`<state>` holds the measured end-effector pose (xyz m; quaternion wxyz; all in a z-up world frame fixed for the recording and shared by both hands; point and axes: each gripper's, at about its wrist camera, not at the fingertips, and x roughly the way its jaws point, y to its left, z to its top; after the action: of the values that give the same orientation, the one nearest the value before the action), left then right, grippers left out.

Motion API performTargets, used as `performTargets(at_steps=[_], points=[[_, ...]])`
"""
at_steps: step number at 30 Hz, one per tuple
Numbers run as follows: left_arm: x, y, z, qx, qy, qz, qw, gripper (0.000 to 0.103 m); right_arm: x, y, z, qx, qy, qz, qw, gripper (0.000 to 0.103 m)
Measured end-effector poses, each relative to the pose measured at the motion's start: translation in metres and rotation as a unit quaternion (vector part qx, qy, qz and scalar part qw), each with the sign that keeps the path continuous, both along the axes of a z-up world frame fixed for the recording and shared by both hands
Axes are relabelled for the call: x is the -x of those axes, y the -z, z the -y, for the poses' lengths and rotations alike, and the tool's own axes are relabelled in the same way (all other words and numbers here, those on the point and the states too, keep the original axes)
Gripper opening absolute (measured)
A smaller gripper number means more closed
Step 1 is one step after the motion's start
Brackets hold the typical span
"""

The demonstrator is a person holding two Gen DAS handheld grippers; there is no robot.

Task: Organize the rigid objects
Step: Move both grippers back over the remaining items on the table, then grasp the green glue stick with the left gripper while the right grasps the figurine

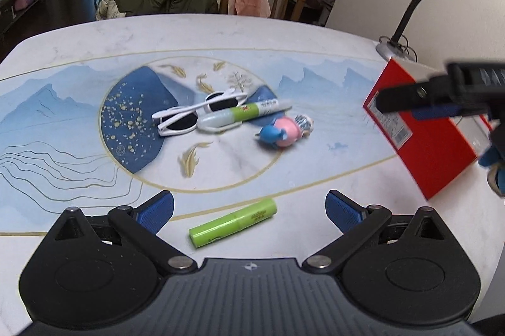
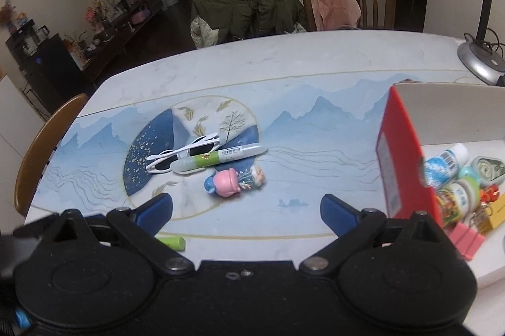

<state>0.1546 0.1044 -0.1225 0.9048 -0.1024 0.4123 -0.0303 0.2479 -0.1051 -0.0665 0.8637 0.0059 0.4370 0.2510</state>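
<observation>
The green tube (image 1: 233, 223) lies flat on the tabletop (image 1: 284, 29), well to the left of the red box (image 1: 423, 134) and just ahead of the left gripper (image 1: 249, 206), whose jaws are spread wide and empty. It looks like the next thing to pick up. A sound grasp would pinch it across its middle, with the pads (image 1: 157, 209) square to its long sides so it cannot roll. The right gripper (image 2: 246, 209) is also spread and empty, near the box, which already holds small things
</observation>
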Motion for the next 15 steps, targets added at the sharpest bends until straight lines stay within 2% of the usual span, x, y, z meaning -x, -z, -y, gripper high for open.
performTargets(at_steps=[9, 15], points=[[-0.011, 0.021, -0.006, -0.007, 0.032, -0.008, 0.9994, 0.103, -0.031, 0.026, -0.039, 0.012, 0.014, -0.031, 0.999, 0.099], [-0.014, 0.026, -0.002, -0.031, 0.059, 0.003, 0.9977, 0.102, -0.039, 0.043, -0.067, 0.052, -0.050, -0.010, 0.997, 0.099]])
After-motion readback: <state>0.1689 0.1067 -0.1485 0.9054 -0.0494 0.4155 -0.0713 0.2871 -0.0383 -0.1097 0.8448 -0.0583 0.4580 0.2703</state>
